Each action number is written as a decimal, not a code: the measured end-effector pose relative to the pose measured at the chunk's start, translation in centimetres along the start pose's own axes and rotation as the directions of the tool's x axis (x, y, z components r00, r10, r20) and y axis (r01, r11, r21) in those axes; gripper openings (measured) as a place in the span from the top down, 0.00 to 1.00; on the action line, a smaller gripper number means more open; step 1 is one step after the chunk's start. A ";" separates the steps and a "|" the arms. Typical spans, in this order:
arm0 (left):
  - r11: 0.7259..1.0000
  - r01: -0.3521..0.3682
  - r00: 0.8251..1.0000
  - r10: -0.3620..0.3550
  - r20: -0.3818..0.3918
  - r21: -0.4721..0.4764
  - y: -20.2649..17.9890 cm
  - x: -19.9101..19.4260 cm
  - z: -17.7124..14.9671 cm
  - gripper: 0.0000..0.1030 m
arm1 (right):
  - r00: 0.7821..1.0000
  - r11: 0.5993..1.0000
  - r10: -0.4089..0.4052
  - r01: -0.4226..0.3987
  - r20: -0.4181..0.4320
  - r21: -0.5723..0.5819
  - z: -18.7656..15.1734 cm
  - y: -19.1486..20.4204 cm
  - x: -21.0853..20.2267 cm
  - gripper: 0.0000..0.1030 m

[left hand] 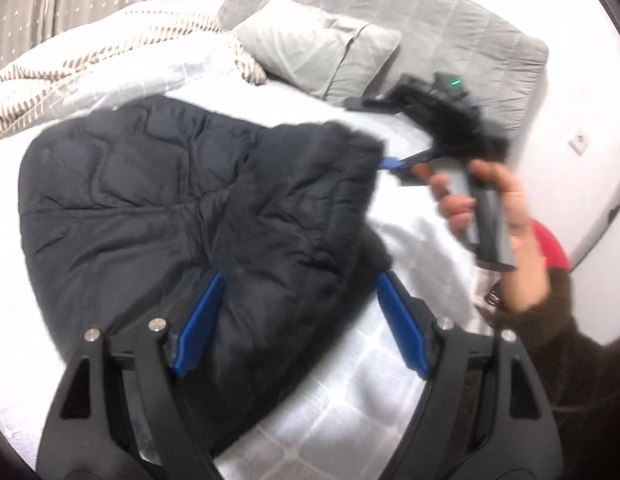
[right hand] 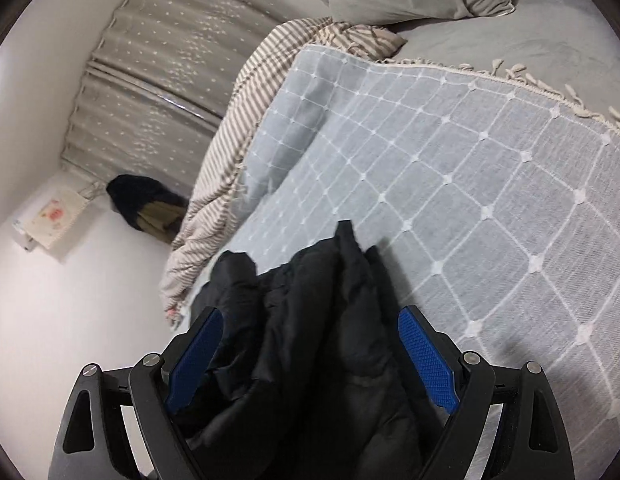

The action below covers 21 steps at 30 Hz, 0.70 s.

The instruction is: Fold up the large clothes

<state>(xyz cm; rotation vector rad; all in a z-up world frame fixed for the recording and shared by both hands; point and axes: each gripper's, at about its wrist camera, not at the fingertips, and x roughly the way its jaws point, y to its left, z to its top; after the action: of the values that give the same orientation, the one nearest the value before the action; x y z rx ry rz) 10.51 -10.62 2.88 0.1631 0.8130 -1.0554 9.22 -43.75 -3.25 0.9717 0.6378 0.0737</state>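
Observation:
A black quilted puffer jacket (left hand: 158, 204) lies on the bed's white checked cover (left hand: 389, 380). My left gripper (left hand: 300, 280) is open, its blue pads wide apart over the jacket's near edge. My right gripper (left hand: 389, 162) shows at the jacket's far right edge, held by a hand. In the right wrist view the right gripper (right hand: 310, 316) is open, with bunched black jacket fabric (right hand: 310, 340) lying between its spread blue pads (right hand: 427, 360), which do not press on it.
A grey pillow (left hand: 317, 48) and grey padded headboard (left hand: 449, 12) lie beyond the jacket. A striped blanket (right hand: 230, 140) is heaped along the bed's side. Curtains (right hand: 170, 64), dark clothes on the floor (right hand: 150, 208) and a small mat (right hand: 50, 220) lie beside the bed.

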 end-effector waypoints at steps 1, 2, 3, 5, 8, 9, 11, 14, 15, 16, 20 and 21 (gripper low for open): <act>1.000 0.008 1.000 -0.008 0.012 0.013 -0.2 -1.0 0.0 0.23 | 1.000 1.000 0.023 -0.023 -0.012 0.005 0.0 0.1 -0.2 0.11; 1.000 0.008 1.000 -0.008 0.022 0.019 -0.3 -1.6 -0.1 0.23 | 0.998 0.999 0.052 -0.052 -0.029 0.011 -0.1 0.4 -0.1 0.11; 1.000 0.004 0.999 -0.004 0.033 0.022 -0.4 -2.3 -0.2 0.22 | 0.996 0.997 0.077 -0.076 -0.043 0.017 -0.2 0.7 0.2 0.11; 0.999 -0.031 0.998 0.029 0.059 0.020 0.1 -3.5 -0.4 0.19 | 0.991 0.992 0.121 -0.120 -0.059 0.026 -0.6 1.2 0.4 0.11; 0.994 -0.110 0.989 0.110 0.096 -0.005 1.8 -4.3 -0.6 0.19 | 0.975 0.978 0.209 -0.209 -0.075 0.012 -0.9 2.8 0.6 0.11; 0.992 -0.124 0.987 0.126 0.100 -0.025 2.5 -4.5 -0.6 0.19 | 0.967 0.970 0.242 -0.244 -0.084 -0.010 -0.9 3.8 0.5 0.11; 0.988 -0.124 0.986 0.134 0.100 -0.093 4.1 -4.2 -0.1 0.19 | 0.954 0.958 0.279 -0.285 -0.108 -0.045 -1.0 5.4 0.9 0.11; 0.981 -0.101 0.986 0.121 0.114 -0.168 5.7 -4.1 0.0 0.19 | 0.949 0.957 0.254 -0.274 -0.188 -0.090 -1.3 7.5 2.2 0.11; 0.978 -0.098 0.986 0.121 0.117 -0.183 6.1 -4.0 0.0 0.19 | 0.951 0.963 0.220 -0.247 -0.216 -0.107 -1.6 8.1 2.7 0.11; 0.975 -0.099 0.985 0.124 0.119 -0.199 6.4 -3.7 -0.1 0.19 | 0.954 0.967 0.181 -0.217 -0.239 -0.133 -2.0 8.6 3.2 0.11; 0.969 -0.109 0.986 0.134 0.100 -0.223 6.9 -2.1 -0.7 0.19 | 0.962 0.958 0.025 -0.102 -0.273 -0.269 -4.1 10.1 4.0 0.21; 0.966 -0.122 0.985 0.146 0.093 -0.228 7.0 -2.0 -0.9 0.19 | 0.961 0.952 0.007 -0.091 -0.277 -0.291 -4.6 10.3 4.0 0.28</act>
<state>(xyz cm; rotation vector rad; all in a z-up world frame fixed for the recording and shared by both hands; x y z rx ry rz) 15.32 -5.21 1.85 -0.0292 0.8029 -0.8319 12.24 -33.03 1.18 0.6844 0.8291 0.3461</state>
